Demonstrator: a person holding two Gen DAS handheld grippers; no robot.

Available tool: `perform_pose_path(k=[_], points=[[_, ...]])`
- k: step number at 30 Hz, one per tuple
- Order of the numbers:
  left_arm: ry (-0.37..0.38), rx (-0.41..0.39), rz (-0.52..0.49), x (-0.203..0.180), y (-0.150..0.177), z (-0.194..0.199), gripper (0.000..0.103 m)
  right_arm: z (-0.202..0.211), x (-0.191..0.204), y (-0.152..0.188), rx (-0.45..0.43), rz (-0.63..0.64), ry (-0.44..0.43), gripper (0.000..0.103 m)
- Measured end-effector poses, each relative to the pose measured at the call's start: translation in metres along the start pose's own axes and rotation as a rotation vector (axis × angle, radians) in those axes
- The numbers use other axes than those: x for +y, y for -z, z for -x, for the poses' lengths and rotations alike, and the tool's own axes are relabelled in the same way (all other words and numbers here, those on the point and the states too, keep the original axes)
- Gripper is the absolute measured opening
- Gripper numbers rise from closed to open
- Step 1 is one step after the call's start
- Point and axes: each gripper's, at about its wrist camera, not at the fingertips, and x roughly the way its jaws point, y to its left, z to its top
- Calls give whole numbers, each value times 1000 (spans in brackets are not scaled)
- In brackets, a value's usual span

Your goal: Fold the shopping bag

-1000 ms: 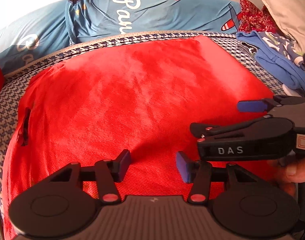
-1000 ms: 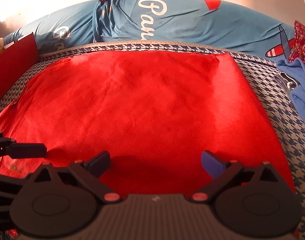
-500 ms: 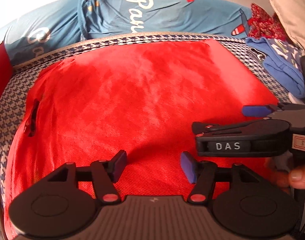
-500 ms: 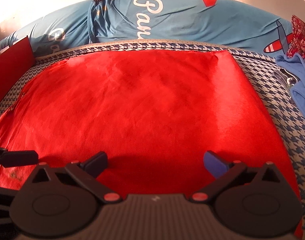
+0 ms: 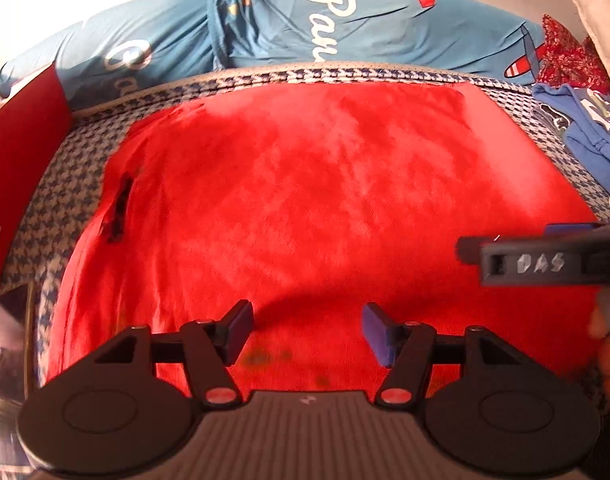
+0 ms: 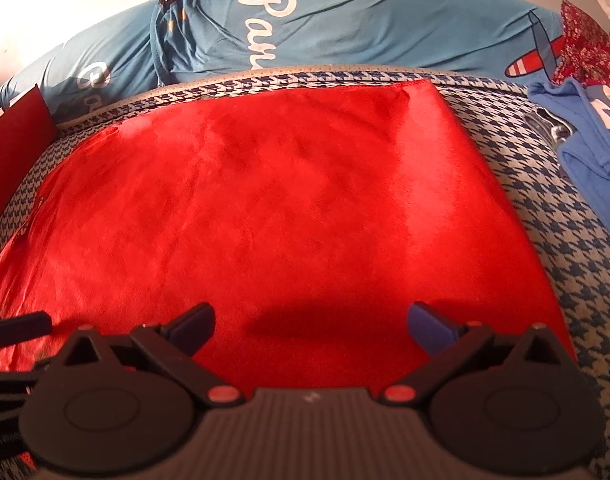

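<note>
The red shopping bag (image 5: 325, 200) lies spread flat on a blue-and-white houndstooth surface (image 5: 65, 200); it also fills the right wrist view (image 6: 285, 208). A dark handle slit (image 5: 119, 208) shows near its left edge. My left gripper (image 5: 307, 330) is open and empty just above the bag's near edge. My right gripper (image 6: 311, 324) is open wide and empty above the bag's near right part; it shows from the side in the left wrist view (image 5: 545, 256).
A blue printed pillow (image 5: 325, 20) lies along the far edge. Blue clothes (image 5: 585, 136) and a red patterned cloth (image 5: 569, 60) lie at the right. A red box (image 5: 17, 168) stands at the left.
My left gripper has opened wider and shifted left and back. My right gripper has drawn away to the right in the left wrist view. The bag has not moved.
</note>
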Motion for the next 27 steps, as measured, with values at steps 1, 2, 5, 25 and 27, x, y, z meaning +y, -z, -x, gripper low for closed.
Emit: perform_pose_path(k=[1, 2, 5, 25, 27], points=[[-16, -14, -13, -2, 8, 5, 74, 3, -3, 1, -5, -7, -7, 103], [-24, -19, -23, -4, 12, 8, 75, 9, -5, 4, -15, -13, -4, 103], [-41, -25, -38, -5, 23, 17, 76, 19, -11, 10, -39, -15, 17, 103], [-79, -34, -128, -30, 64, 51, 78, 81, -33, 65, -22, -72, -51, 103], [-77, -34, -123, -29, 64, 51, 78, 79, -33, 69, -5, -73, -58, 103]])
